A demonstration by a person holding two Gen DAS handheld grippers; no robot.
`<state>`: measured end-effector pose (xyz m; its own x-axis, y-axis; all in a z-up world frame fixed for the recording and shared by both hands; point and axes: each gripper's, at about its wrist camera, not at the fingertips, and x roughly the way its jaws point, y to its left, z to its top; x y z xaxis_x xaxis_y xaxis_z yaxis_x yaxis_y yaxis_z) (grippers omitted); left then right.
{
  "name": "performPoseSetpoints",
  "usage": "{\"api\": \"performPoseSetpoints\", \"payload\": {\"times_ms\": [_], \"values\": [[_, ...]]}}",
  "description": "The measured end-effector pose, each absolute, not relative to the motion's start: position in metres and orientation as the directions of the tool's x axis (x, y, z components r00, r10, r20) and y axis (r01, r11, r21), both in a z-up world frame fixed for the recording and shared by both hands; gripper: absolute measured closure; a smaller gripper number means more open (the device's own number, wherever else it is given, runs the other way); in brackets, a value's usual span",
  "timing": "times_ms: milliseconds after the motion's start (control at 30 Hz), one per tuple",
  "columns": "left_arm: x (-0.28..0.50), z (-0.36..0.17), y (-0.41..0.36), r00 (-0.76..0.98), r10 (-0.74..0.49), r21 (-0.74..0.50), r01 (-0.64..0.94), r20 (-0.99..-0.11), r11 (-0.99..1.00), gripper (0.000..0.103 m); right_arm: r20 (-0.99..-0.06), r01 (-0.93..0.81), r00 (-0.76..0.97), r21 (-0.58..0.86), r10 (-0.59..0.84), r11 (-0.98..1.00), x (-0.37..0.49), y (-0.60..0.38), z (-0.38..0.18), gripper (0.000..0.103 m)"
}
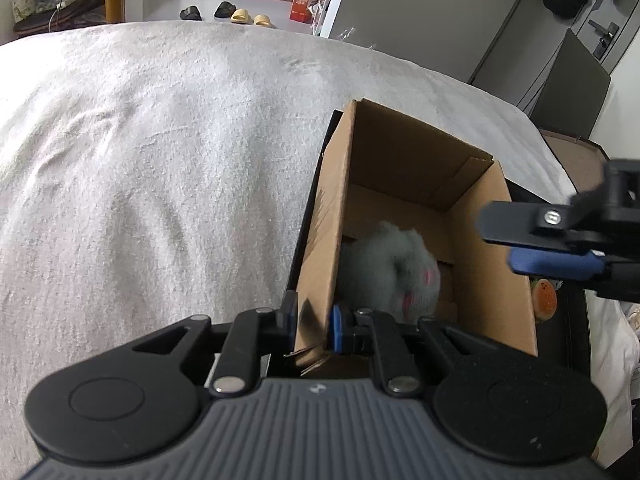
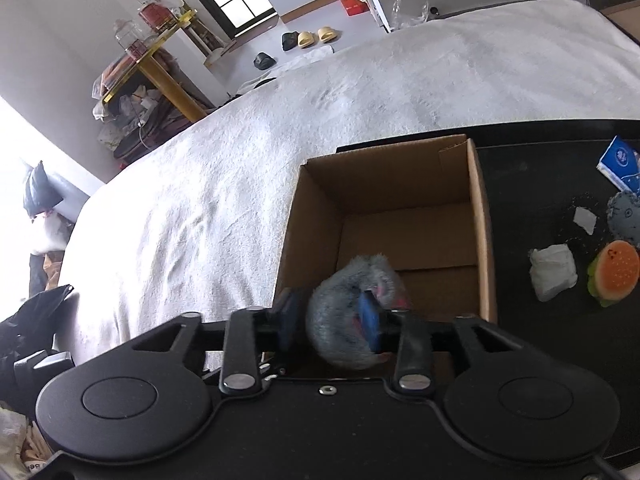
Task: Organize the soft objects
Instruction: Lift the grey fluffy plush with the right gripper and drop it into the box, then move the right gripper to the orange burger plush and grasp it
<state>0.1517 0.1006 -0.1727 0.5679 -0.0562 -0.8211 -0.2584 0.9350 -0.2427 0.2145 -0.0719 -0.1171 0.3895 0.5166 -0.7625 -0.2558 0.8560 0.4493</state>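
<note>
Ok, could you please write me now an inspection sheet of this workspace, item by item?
Surface: black tabletop beside a white fluffy blanket.
Job's things: open brown cardboard box; grey fluffy plush toy with pink marks inside it, blurred; burger-shaped soft toy, grey round soft toy, white crumpled wad and blue-white tissue packet on the tabletop.
Clutter: small white paper scrap.
Grippers: left gripper shut on the box's near wall; right gripper open over the box, fingers not pressing the plush.
Cables: nothing seen.
Surroundings: slippers and an orange carton on the floor.
</note>
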Motion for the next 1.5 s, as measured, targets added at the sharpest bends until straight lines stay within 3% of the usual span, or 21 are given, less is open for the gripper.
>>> {"api": "performPoseSetpoints", "payload": {"times_ms": [200,733,867,1000,1100,1367,1500], "values": [[0.150,-0.170,0.100,0.572,-0.044,-0.233,-0.261,-0.819,0.937,0.088,-0.756,-0.252,0.416,0.440,0.506,0.862,0.208,-0.096,-0.111,0.050],[0.146,-0.153,0.086,0.605,0.050,-0.146,-0.270,-0.795,0.952,0.064,-0.749,-0.192,0.483,0.415,0.453,0.890,0.217,-0.169,-0.112,0.045],[0.151,-0.152,0.080,0.594,0.075,-0.102,-0.259,-0.801,0.960,0.050,-0.755,-0.152,0.489,0.420,0.437,0.895,0.224,-0.190,-0.120,0.044],[0.157,-0.154,0.074,0.575,0.120,-0.047,-0.267,-0.810,0.963,0.034,-0.751,-0.090,0.508,0.442,0.423,0.892,0.229,-0.211,-0.131,0.028],[0.162,-0.155,0.069,0.567,0.138,-0.012,-0.253,-0.812,0.967,0.029,-0.752,-0.047,0.526,0.440,0.397,0.897,0.232,-0.225,-0.143,0.027],[0.174,-0.157,0.059,0.544,0.173,0.046,-0.239,-0.821,0.970,0.027,-0.781,0.118,0.512,0.478,0.359,0.871,0.240,-0.255,-0.191,0.027],[0.180,-0.158,0.054,0.541,0.193,0.074,-0.233,-0.819,0.970,0.027,-0.801,0.132,0.522,0.415,0.292,0.900,0.245,-0.255,-0.202,0.027]]}}
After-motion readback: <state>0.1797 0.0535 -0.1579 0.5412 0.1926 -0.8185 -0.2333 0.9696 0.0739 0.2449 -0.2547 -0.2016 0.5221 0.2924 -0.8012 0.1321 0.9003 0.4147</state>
